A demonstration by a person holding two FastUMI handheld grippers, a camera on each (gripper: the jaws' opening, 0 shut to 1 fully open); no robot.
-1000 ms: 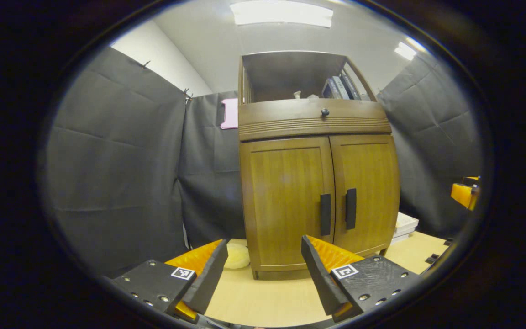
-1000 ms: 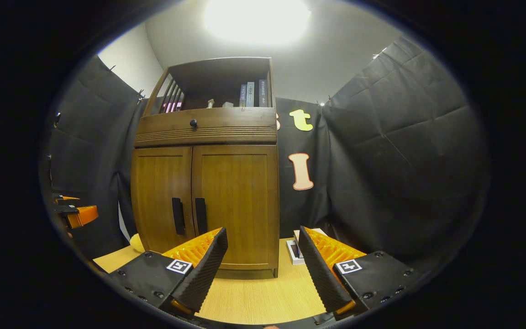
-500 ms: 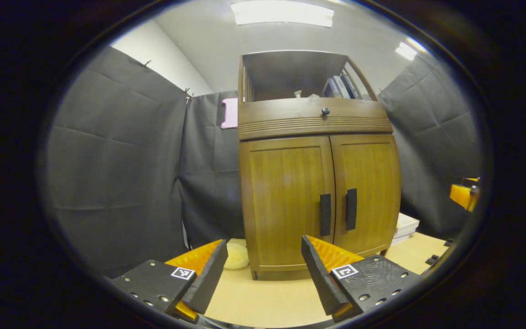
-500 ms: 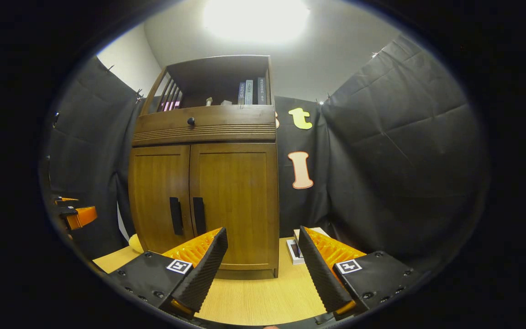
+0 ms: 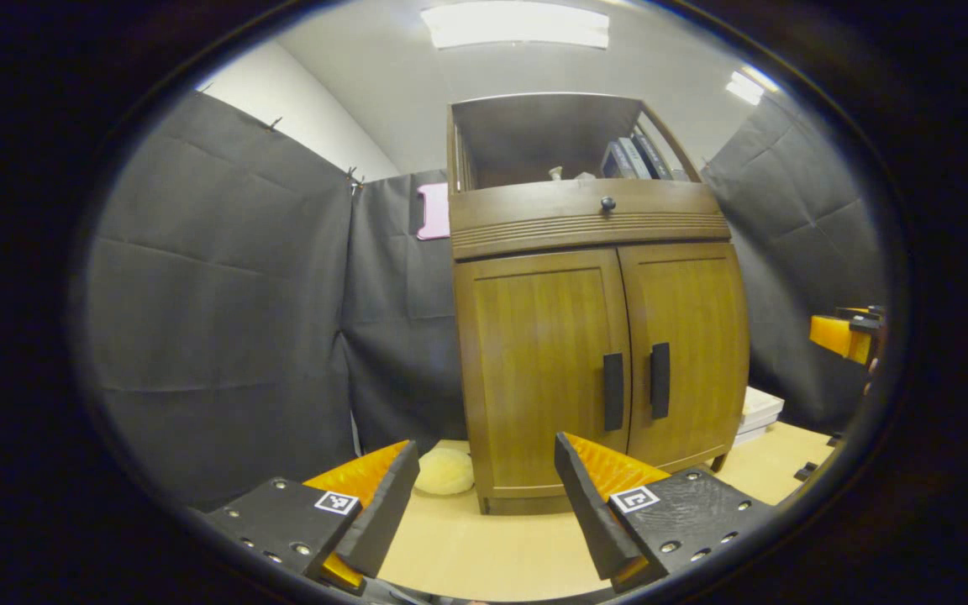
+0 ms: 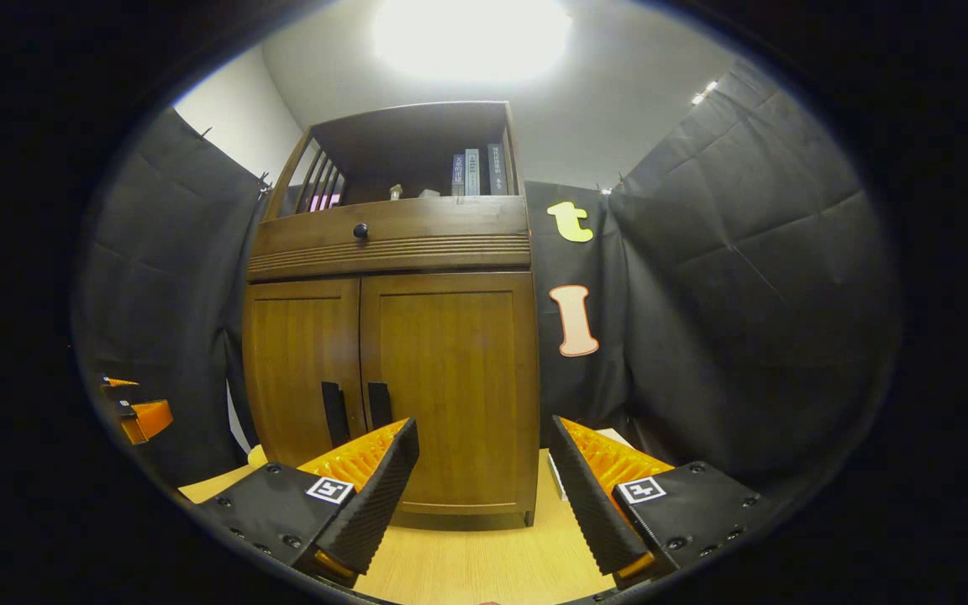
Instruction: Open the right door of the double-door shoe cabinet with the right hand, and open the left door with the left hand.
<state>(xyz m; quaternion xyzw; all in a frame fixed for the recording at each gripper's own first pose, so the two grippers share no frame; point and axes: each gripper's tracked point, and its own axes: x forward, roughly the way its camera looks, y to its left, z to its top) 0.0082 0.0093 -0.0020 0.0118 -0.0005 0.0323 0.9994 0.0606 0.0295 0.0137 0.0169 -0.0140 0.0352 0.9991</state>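
The cabinet (image 5: 597, 336) stands at the far side of the table (image 5: 484, 555), backed up against the cloth wall, and both its doors are shut. In the left gripper view we see the left door (image 5: 543, 370) and right door (image 5: 686, 353) meeting flush in the middle, each with a dark upright handle right by the seam: left handle (image 5: 612, 391), right handle (image 5: 660, 380). Nothing is touching either one.

Above the doors there's a drawer front with a small round knob (image 5: 607, 203), and over that an open shelf with a few books (image 5: 635, 158) leaning at the right end, plus a couple of small pale bits we can't make out.

Our left gripper (image 5: 484, 496) sits near us, low over the table, fingers spread wide with nothing between them, well short of the cabinet. The left handle shows just above its right finger.

In the right gripper view our right gripper (image 6: 484, 496) is the same deal: fingers wide apart, holding nothing, hanging over the table in front of the right door. The two handles sit just above its left finger.

Each gripper also shows up small at the edge of the other's view.

Around the cabinet: a pale fluffy thing (image 5: 444, 470) lies on the table by the left foot, and a stack of flat white boxes (image 5: 760, 412) sits at the right side.
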